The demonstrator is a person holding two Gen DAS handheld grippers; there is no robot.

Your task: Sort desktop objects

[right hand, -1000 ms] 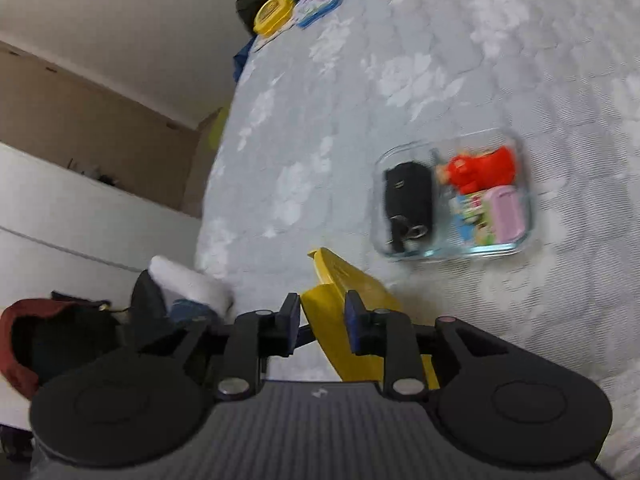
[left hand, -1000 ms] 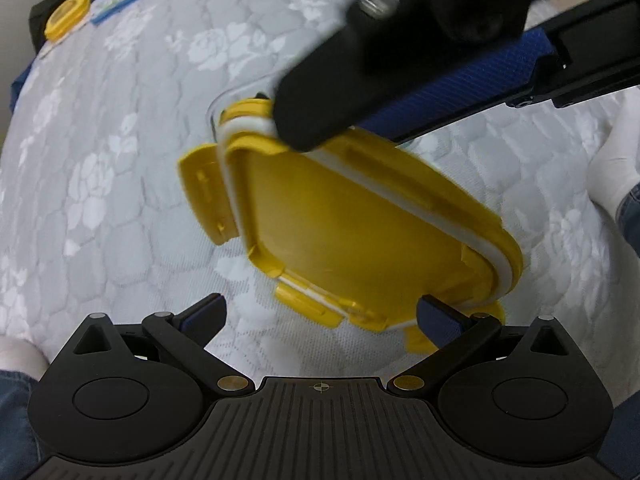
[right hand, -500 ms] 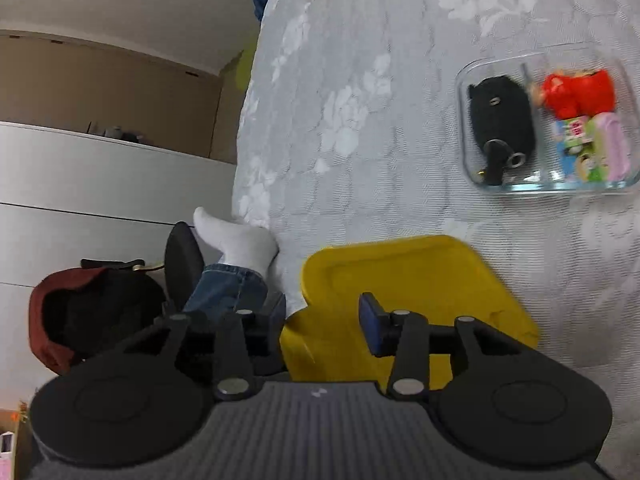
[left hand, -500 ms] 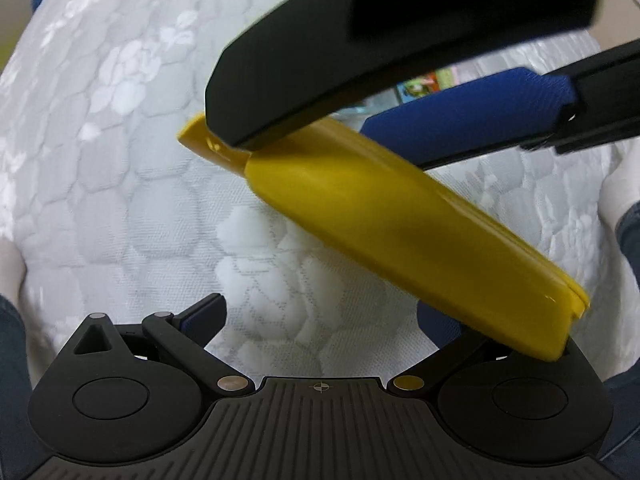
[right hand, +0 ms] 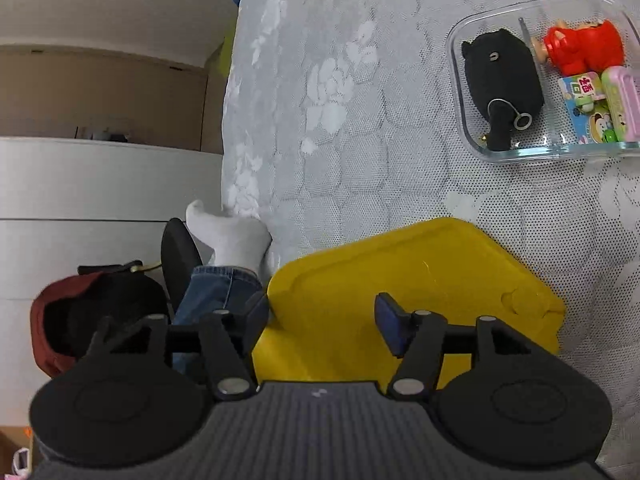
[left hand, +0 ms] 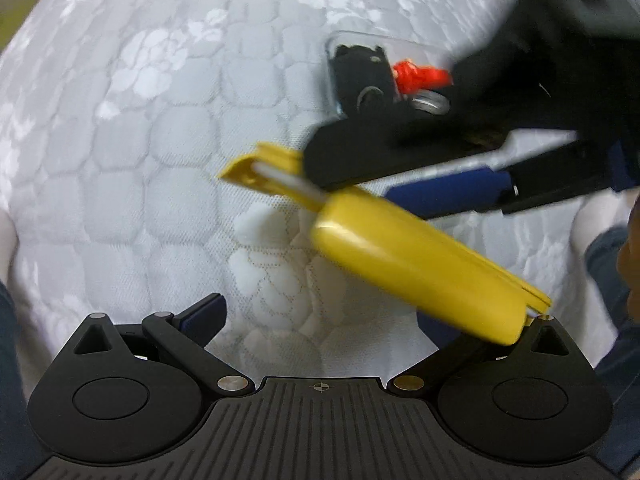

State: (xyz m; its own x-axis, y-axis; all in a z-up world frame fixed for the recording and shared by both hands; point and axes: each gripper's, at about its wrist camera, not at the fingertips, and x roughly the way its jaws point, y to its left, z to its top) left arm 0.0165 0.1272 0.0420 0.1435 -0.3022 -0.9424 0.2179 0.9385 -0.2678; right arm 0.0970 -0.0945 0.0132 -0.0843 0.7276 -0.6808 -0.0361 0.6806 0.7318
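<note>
- Fingers of the left tool stand wide apart at the bottom of the left wrist view, with nothing pinched between them.
- Just past them hangs a yellow lid, tilted, its low corner over the tip of the tool's right-hand finger. Its far end carries a latch flap and a white seal strip.
- In the right wrist view the right tool is partly open. One blue-padded finger sits at the left edge of the lid, and the other lies across its flat face. No pinch on the lid shows, and I cannot tell whether either pad touches it.
- From the left side, this tool reaches in from the upper right, one black finger over the lid's far end and the blue-padded finger beside it.
- Under everything lies a bed with a pale quilted cover patterned with white flowers.
- Further on, well apart from the lid, a clear box rests on the bed, uncovered and split by a divider.
- Its left compartment holds a black pouch with a metal ring.
- Its right compartment holds a red toy figure, a small printed card and a pink item.
- Off the bed's left edge are a foot in a white sock and a jeans leg, with a dark red cap and a white cabinet beyond.
</note>
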